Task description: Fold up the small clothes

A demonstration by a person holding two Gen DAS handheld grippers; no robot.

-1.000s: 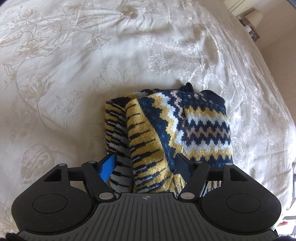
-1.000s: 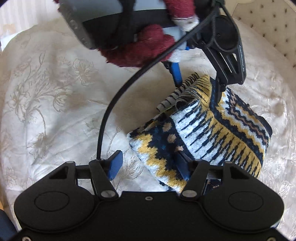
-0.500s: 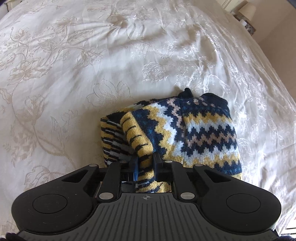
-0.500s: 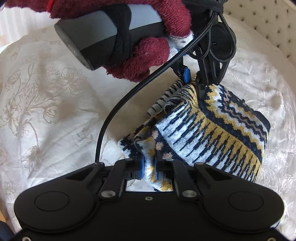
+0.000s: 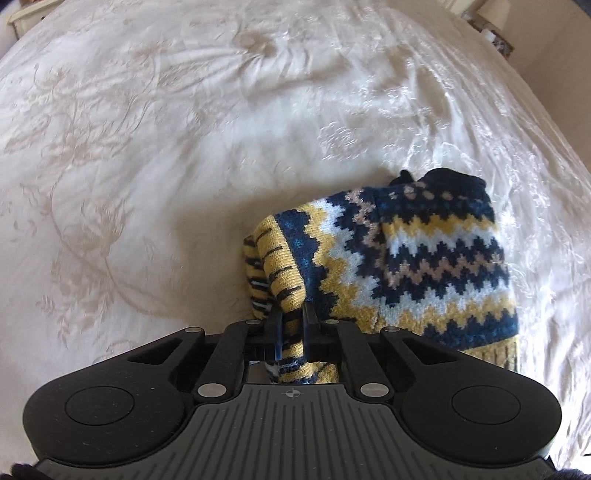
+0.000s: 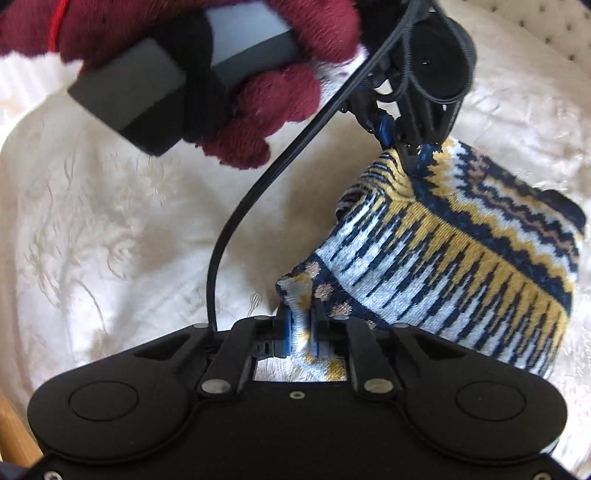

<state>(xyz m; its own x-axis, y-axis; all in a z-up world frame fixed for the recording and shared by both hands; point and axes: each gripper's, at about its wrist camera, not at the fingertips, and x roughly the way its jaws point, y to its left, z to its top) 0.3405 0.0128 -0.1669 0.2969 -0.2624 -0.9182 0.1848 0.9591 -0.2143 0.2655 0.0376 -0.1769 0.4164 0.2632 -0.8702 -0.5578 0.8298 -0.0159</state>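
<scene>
A small knitted sweater (image 5: pixel 417 258) in navy, yellow, white and tan zigzags lies partly folded on the bed. My left gripper (image 5: pixel 293 325) is shut on its yellow striped edge and lifts it. My right gripper (image 6: pixel 300 325) is shut on a white and yellow corner of the same sweater (image 6: pixel 461 266). In the right wrist view the left gripper (image 6: pixel 410 147) shows at the sweater's far edge, held by a hand in a dark red glove (image 6: pixel 266 96). The sweater hangs raised between the two grippers.
A cream bedspread (image 5: pixel 184 147) with a floral pattern covers the bed. A bedside lamp (image 5: pixel 495 11) stands at the far right corner. A padded headboard (image 6: pixel 546 22) is behind the sweater. A black cable (image 6: pixel 251 206) runs from the left gripper.
Both grippers went from open to shut on the sweater's edges, then lifted them. The sweater's near edge has risen off the bedspread.
</scene>
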